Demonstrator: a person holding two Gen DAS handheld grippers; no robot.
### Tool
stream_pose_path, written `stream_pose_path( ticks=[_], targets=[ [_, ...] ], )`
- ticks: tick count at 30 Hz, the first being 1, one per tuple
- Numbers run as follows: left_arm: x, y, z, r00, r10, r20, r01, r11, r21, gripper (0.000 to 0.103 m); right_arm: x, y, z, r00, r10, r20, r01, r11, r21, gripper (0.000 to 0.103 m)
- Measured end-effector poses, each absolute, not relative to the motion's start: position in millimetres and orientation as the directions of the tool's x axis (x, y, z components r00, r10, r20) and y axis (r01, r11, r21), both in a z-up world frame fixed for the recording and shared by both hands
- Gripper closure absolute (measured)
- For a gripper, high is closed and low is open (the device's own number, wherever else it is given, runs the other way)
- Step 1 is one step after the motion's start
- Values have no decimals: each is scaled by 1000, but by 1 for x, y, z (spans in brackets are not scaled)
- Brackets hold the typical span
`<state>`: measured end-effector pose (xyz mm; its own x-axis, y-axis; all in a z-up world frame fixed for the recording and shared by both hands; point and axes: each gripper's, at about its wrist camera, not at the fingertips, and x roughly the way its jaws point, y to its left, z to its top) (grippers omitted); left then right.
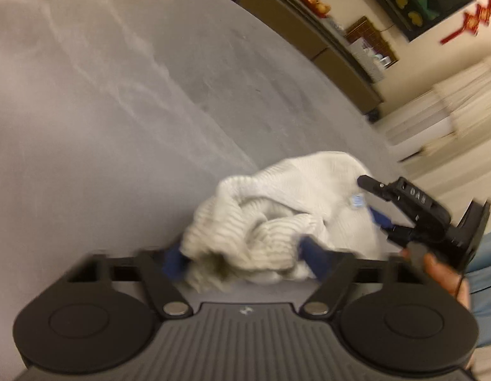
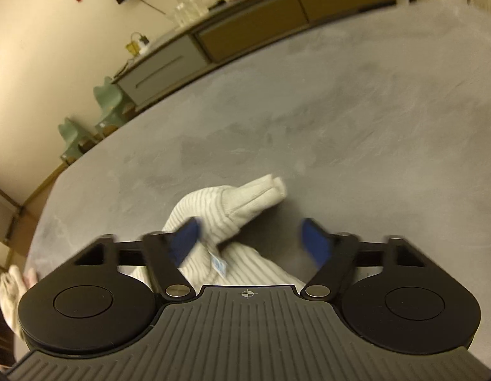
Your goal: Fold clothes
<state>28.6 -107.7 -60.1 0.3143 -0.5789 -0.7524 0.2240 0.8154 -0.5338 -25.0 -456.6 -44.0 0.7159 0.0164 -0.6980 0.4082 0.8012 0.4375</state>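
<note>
Left wrist view: your left gripper (image 1: 245, 250) jaws stand open astride the bunched knit sweater (image 1: 277, 216); right gripper (image 2: 250, 241) jaws open, sweater left-of-centre.

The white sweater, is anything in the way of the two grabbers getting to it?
No, nothing visible blocks them. The white sweater lies bunched on the bare grey table. The left gripper is open with the knit between its fingers. The right gripper is open right over the sweater too.

Two close wrist views, shared sweater (image 1: 277, 219)
</note>
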Motion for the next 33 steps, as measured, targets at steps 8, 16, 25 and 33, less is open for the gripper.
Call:
stream_pose_path(
  ticks=[8, 16, 25, 33],
  targets=[
    [24, -96, 9, 466, -650, -600, 585, 736, -342, 76, -48, -459, 17, 857, -78, -510, 374, 773, 512, 94],
    [25, -71, -32, 350, -511, -785, 584, 774, -244, 62, -64, -485, -19, 692, -147, -707, 541, 755, 372, 72],
    [67, -53, -51, 336, -489, -805, 399, 848, -348, 38, -102, -522, -12, 731, -158, -664, 596, 622, 508, 35],
    [93, -100, -57, 299, -531, -793, 488, 799, -351, 44, -62, -498, -22, 658, -212, -723, 553, 787, 273, 19]
  ],
)
